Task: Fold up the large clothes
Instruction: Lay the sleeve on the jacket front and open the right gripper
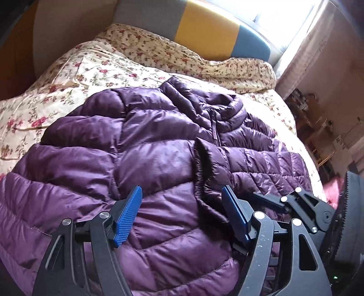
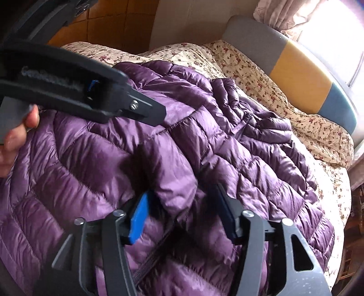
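Room: a window with pale curtains is seen behind the bed; a cluttered shelf area at the right edge of the left wrist view is too blurred to be identified.
Bed: one bed is covered by a floral bedspread; a headboard in grey, yellow and blue panels is seen at its far end.
Jacket: one purple quilted puffer jacket is laid across the bedspread, front up, its collar toward the headboard; a sleeve is folded over the front, its cuff lying near the zip.
Grippers: two are counted, each with blue pads.
Left gripper: it is held low over the jacket's lower front; the jaws are spread wide with nothing clasped between them.
Right gripper: the jaws are parted on either side of a raised fold of the jacket; whether the pads touch the fabric cannot be told from the blur.
Hand: it is seen at the left edge of the right wrist view, wrapped on the left gripper's handle.
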